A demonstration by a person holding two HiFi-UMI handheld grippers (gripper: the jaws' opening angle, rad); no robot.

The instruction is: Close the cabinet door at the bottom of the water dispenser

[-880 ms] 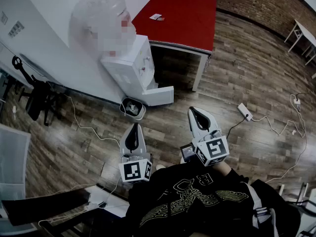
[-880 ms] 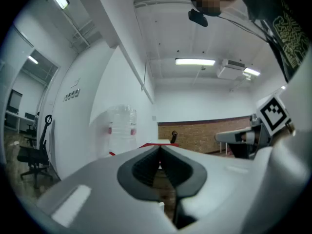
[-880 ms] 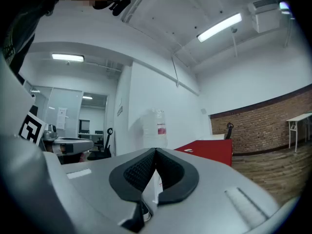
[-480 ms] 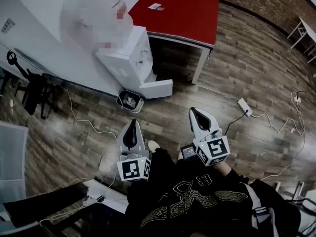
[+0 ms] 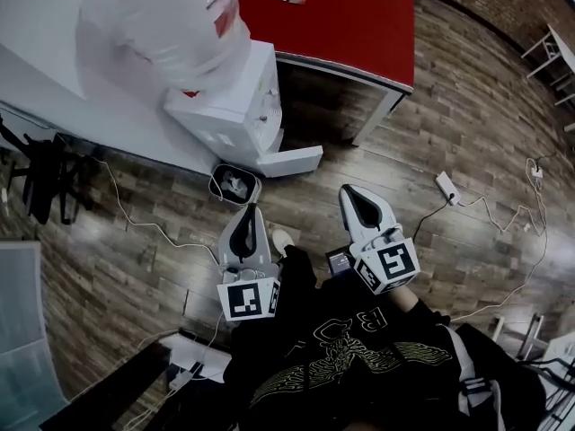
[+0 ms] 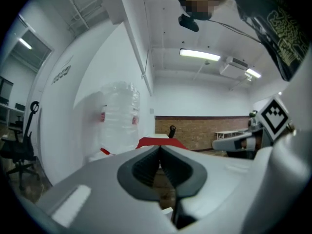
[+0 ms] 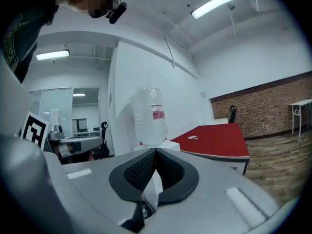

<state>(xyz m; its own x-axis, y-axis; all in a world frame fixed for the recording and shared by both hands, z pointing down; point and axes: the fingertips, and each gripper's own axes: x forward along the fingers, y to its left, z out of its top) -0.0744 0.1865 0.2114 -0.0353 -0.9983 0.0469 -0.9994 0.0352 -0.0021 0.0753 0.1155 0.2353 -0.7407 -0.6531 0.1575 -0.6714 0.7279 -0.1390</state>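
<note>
The white water dispenser point(image 5: 235, 106) stands against the wall with a clear bottle point(image 5: 166, 16) on top. At its base the white cabinet door point(image 5: 292, 162) hangs open, swung out toward the red table. My left gripper point(image 5: 248, 210) is shut and empty, a short way in front of the dispenser. My right gripper point(image 5: 347, 191) is also shut and empty, to the right of the open door. Neither touches the door. In the left gripper view the bottle point(image 6: 119, 116) shows above the closed jaws point(image 6: 159, 148). In the right gripper view the bottle point(image 7: 151, 115) rises behind the closed jaws point(image 7: 156, 150).
A red-topped table point(image 5: 355, 16) stands right of the dispenser. A small bin point(image 5: 234, 185) sits on the wooden floor by the dispenser's base. A power strip point(image 5: 446, 187) and cables lie to the right. A black chair point(image 5: 36, 178) is at the left.
The dispenser and its open door have come closer and lower in the head view as I step toward them. Both grippers stay shut and held out in front.
</note>
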